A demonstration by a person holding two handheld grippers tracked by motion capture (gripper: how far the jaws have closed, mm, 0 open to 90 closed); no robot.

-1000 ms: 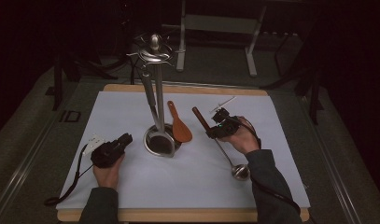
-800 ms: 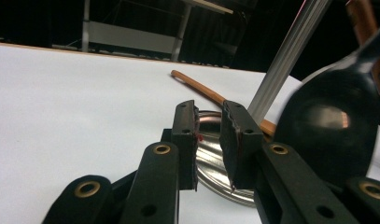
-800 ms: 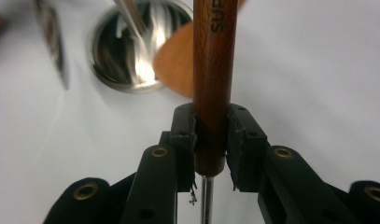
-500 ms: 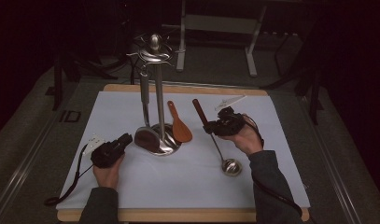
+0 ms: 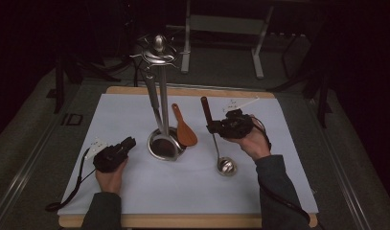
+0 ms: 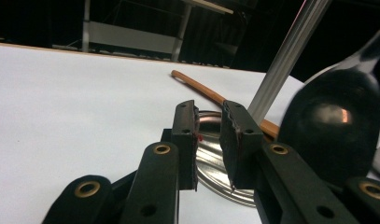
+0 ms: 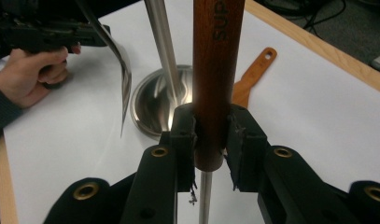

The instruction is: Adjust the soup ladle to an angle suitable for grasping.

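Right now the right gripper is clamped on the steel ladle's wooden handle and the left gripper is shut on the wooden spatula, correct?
Not quite. The left gripper holds nothing: the left gripper view shows an empty gap between its jaws, and the orange-brown wooden spatula lies flat by the round steel stand base. The right gripper does clamp the steel ladle's dark wooden handle.

A wooden-edged table carries a white sheet. On the sheet, a steel utensil stand sits at centre, with a wooden spatula at its three o'clock, touching the base.
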